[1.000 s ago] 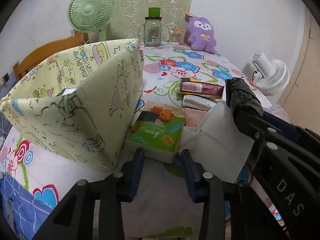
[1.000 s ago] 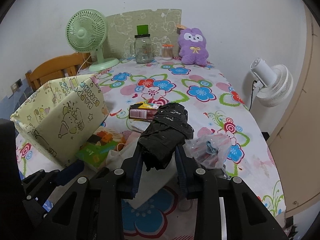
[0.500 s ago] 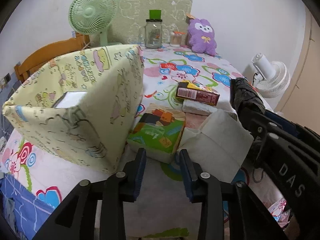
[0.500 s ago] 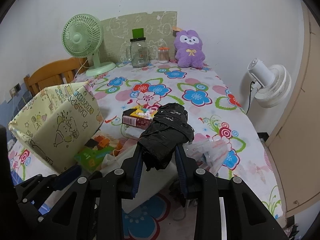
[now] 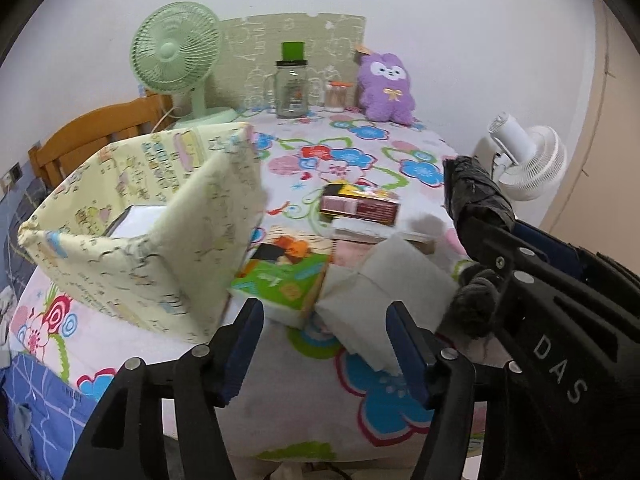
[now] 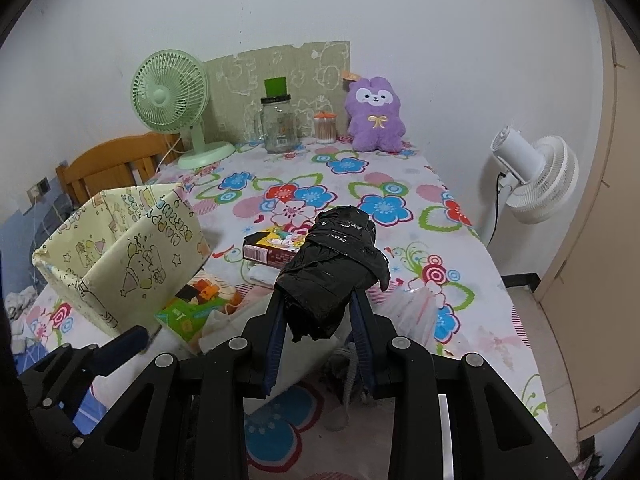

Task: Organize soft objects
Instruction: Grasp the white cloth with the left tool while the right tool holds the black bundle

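My right gripper [image 6: 320, 312] is shut on a crumpled black plastic bundle [image 6: 332, 276], held above the table's near edge; the same bundle [image 5: 476, 196] shows at the right of the left wrist view. My left gripper [image 5: 324, 344] hovers over the near edge with its jaws opening and nothing pressed between them. Just ahead of it lie a green tissue pack [image 5: 280, 280] and a white folded cloth [image 5: 384, 292]. A yellow fabric box [image 5: 140, 216] stands open to the left. A purple plush toy [image 6: 374, 116] sits at the back.
A brown carton [image 5: 360, 208] lies mid-table on the flowered tablecloth [image 6: 384, 208]. A green fan [image 6: 170, 98], a glass jar [image 6: 278, 128] and a small pot stand at the back. A clear plastic bag [image 6: 412, 312] lies right of the bundle. A white fan [image 6: 536, 176] stands off the table's right edge.
The left gripper's jaws have spread much wider. Both grippers have drawn back and up a little, so the table looks farther off. The black bundle stays in the right gripper.
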`<state>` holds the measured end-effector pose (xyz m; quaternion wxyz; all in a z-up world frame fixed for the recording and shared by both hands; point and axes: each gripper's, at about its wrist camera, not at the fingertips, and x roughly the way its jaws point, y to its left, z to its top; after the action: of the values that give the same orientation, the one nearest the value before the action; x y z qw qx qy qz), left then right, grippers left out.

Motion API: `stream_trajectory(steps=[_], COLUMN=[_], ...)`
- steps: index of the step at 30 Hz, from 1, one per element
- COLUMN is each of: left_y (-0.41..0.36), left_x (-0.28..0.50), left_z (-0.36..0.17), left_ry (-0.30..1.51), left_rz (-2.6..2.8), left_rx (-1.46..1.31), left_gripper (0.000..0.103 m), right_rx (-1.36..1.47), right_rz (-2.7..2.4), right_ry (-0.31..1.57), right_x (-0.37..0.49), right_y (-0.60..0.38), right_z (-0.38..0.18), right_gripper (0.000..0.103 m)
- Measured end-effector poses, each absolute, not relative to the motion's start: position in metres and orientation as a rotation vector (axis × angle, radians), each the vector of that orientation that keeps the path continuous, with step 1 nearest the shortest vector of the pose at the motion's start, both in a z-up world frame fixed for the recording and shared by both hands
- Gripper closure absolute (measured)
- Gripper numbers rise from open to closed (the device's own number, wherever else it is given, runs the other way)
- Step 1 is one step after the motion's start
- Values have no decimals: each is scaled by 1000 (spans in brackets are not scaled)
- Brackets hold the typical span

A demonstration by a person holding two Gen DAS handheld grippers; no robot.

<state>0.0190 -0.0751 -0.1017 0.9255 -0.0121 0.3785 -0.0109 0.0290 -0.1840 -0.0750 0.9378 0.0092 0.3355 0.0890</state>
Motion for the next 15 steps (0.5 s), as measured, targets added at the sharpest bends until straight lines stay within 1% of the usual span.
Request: stream_trajectory(steps=[13, 14, 15], left_y=[-99, -100, -101], left_x=[38, 40, 41], left_z=[-116, -118, -120], left_ry=[836, 845, 856], left_rz=[-76, -76, -76], left_rx=[17, 19, 18], left_gripper=[37, 38, 43], right_rx=[50, 52, 53], right_rz=[170, 170, 171], right_ry=[721, 728, 734], right_x=[38, 39, 40], right_y=[-199, -200, -200], right_z=[-88, -90, -92], right_gripper=[68, 68, 68])
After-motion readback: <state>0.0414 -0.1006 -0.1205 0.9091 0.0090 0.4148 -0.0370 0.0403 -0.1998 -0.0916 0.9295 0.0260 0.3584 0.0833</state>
